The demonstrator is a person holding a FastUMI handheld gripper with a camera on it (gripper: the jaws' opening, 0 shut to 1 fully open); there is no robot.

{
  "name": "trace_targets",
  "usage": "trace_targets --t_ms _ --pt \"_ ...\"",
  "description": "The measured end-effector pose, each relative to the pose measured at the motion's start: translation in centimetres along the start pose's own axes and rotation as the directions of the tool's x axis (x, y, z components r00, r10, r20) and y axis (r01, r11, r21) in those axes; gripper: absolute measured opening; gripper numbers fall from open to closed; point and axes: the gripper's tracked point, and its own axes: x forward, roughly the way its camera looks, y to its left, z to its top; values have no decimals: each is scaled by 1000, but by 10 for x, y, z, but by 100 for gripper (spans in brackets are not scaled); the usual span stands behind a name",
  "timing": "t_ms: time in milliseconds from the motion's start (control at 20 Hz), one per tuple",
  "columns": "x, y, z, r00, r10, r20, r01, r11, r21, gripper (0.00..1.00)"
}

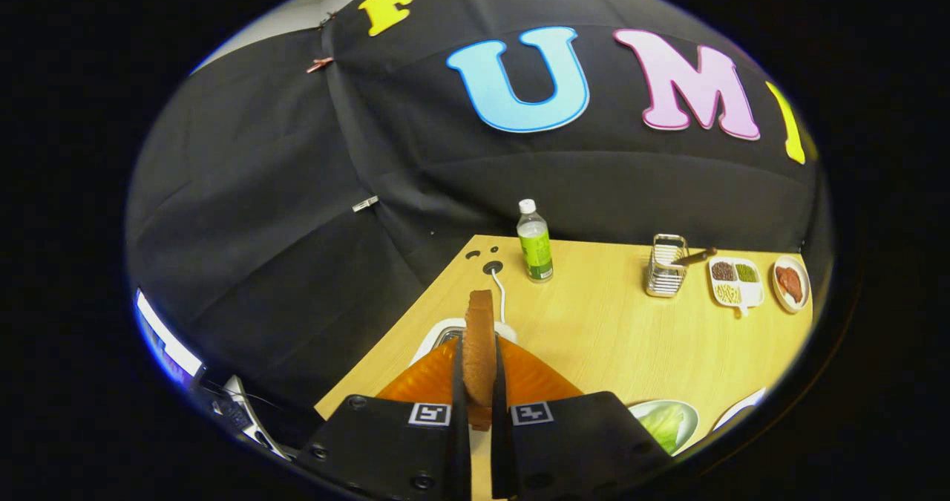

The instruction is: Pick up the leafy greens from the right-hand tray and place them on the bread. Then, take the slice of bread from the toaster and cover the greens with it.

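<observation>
The gripper (479, 382) is clenched on the bread slice (479, 345), held upright above the toaster (453, 335) at the table's (594, 338) near left, and a loose pinch could drop it before reaching the greens (663, 424) at near right.

I see a brown-crusted bread slice (479, 345) in my claw (479, 382), whose fingers press both its faces. The toaster (453, 335) is white, the worktop (601, 330) pale wood grain. The bottle (534, 243) wears a green label and white cap. Greens (663, 424) look light green on their pale plate (689, 412).
</observation>
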Motion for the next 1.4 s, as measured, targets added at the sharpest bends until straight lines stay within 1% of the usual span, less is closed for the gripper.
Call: trace_targets --t_ms 100,200,300,450,800,1150,1250,1400 --pt "-12 -18 5 1000 -15 15 14 999 36 15" --pt "-25 -47 0 998 -60 18 59 997 46 15" --pt "-36 -73 -10 995 -101 10 100 993 68 15" --pt "-50 -106 -33 989 -145 -20 146 981 131 15" --pt "-53 -149 -91 981 -171 -92 190 946 262 15" --pt "-45 -180 -138 970 -190 -151 230 915 332 15" --pt "-44 -188 -151 966 -194 -169 242 911 335 15" --pt "-46 -203 -157 964 -207 -164 253 903 348 15"
